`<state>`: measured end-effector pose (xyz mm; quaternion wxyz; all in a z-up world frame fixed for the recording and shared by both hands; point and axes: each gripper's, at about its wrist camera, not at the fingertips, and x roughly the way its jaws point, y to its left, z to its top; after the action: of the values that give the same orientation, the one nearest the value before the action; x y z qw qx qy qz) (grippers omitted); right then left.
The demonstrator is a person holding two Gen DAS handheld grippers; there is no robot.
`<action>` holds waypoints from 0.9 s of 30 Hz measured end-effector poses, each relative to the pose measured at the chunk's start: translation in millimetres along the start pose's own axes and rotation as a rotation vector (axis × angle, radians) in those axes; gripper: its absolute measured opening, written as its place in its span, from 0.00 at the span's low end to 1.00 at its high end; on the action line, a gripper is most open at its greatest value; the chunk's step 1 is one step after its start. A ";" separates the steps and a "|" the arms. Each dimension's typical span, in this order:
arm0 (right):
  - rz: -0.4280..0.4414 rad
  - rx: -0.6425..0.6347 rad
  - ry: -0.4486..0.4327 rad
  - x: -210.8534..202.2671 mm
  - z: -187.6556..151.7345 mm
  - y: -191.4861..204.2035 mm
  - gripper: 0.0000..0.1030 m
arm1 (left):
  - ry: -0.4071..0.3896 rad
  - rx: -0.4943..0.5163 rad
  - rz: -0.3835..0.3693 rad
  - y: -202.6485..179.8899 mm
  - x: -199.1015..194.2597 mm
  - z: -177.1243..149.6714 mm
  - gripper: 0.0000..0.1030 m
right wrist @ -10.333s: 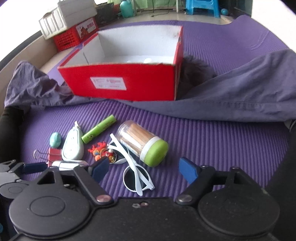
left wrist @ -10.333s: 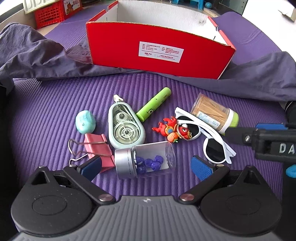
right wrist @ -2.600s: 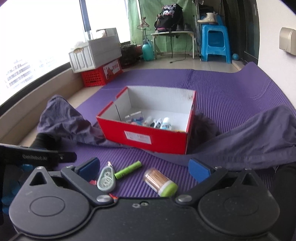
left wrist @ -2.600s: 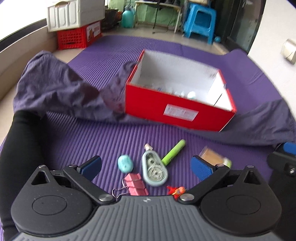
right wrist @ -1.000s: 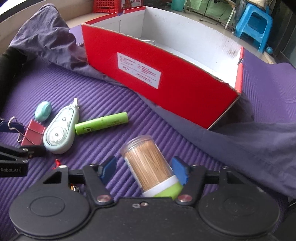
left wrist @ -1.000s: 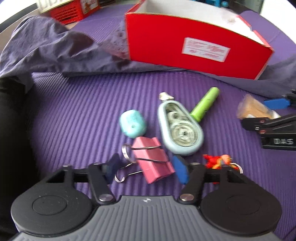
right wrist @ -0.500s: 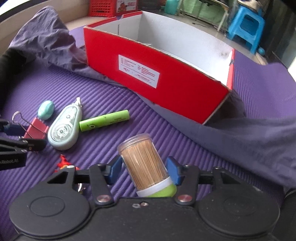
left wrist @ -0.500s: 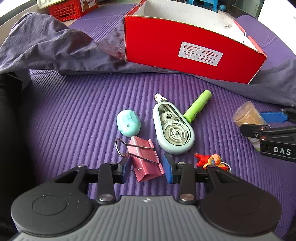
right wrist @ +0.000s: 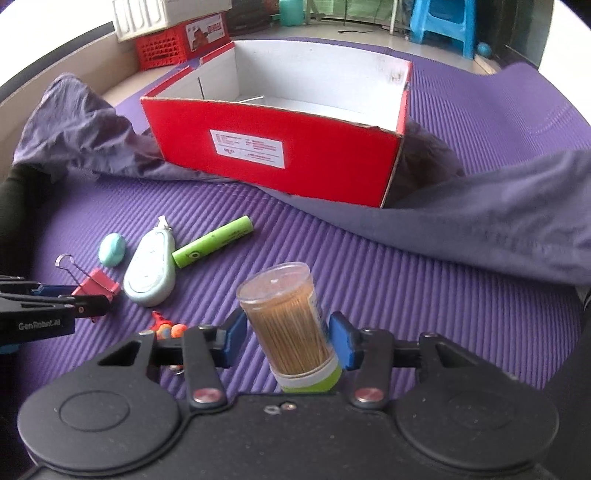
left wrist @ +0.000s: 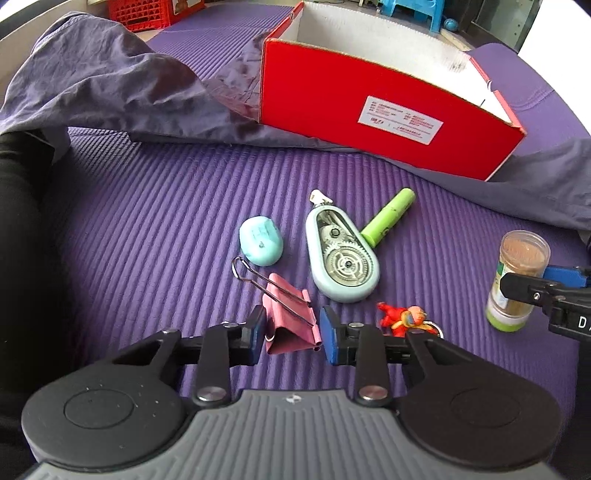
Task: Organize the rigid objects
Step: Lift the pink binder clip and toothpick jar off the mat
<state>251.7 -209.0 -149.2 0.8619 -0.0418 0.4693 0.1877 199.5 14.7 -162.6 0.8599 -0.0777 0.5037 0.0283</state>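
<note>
My left gripper [left wrist: 292, 332] is shut on a pink binder clip [left wrist: 291, 325], lifted off the purple mat. My right gripper [right wrist: 288, 338] is shut on a clear toothpick jar [right wrist: 288, 317] with a green cap, held upright above the mat; the jar also shows in the left wrist view [left wrist: 517, 277]. The open red box [right wrist: 280, 147] stands behind, its far side showing white inside. On the mat lie a teal eraser [left wrist: 260, 240], a pale blue correction-tape dispenser [left wrist: 341, 258], a green tube [left wrist: 388, 217] and a small red figure keychain [left wrist: 404, 314].
A grey-purple cloth [right wrist: 498, 218] is draped around both sides of the box [left wrist: 384, 110]. A dark sleeve [left wrist: 18, 229] lies at the left edge. A red crate [right wrist: 162, 48] and a blue stool [right wrist: 443, 22] stand far behind.
Both grippers have closed on their objects and lifted them. The binder clip now tilts up off the mat and the toothpick jar has been raised upright, nearer the box.
</note>
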 end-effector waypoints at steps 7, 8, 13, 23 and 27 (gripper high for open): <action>0.022 0.015 -0.041 -21.8 -2.7 2.7 0.46 | -0.021 0.010 -0.025 -2.0 -16.5 0.8 0.17; 0.026 0.019 -0.047 -25.2 -2.4 3.2 0.46 | -0.021 0.009 -0.030 -1.9 -18.1 1.6 0.17; 0.037 0.029 -0.068 -39.1 -2.2 3.6 0.45 | -0.022 0.010 -0.031 -0.2 -21.4 1.8 0.17; 0.042 0.050 -0.080 -50.7 -4.7 -0.9 0.45 | -0.048 0.005 -0.083 5.9 -35.8 9.6 0.08; 0.049 0.059 -0.081 -52.4 -5.3 -3.2 0.45 | -0.008 -0.040 -0.123 12.9 -36.5 11.4 0.09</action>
<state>223.0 -228.2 -109.3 0.8761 0.0028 0.4404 0.1965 189.8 30.4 -126.7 0.8604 -0.1256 0.4937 -0.0144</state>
